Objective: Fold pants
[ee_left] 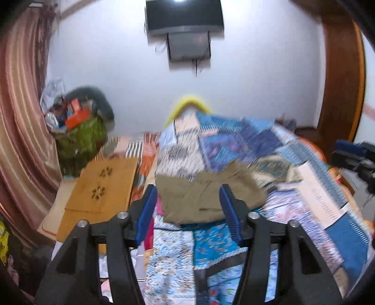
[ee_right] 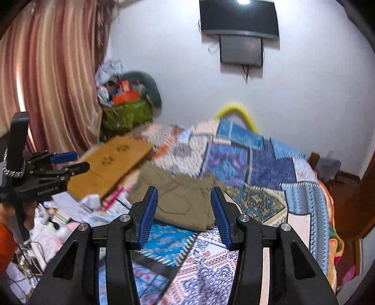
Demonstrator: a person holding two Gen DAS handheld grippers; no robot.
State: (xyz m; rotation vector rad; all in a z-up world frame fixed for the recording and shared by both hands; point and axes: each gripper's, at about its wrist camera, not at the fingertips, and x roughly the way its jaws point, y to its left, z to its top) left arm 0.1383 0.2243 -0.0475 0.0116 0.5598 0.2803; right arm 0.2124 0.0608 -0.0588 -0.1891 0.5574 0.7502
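Olive-green pants (ee_left: 206, 194) lie folded into a compact bundle on a patchwork quilt (ee_left: 234, 145). They also show in the right wrist view (ee_right: 180, 199). My left gripper (ee_left: 188, 211) is open and empty, held above the near edge of the pants. My right gripper (ee_right: 182, 211) is open and empty, also above the near edge of the pants. The left gripper shows at the left in the right wrist view (ee_right: 70, 162), and the right gripper shows at the right edge in the left wrist view (ee_left: 354, 154).
A wooden board (ee_left: 103, 185) lies left of the pants. A green basket (ee_left: 79, 138) full of clutter stands by the pink curtain (ee_left: 21, 105). A TV (ee_left: 184, 16) hangs on the wall. Papers and clutter (ee_right: 61, 211) lie at the left of the bed.
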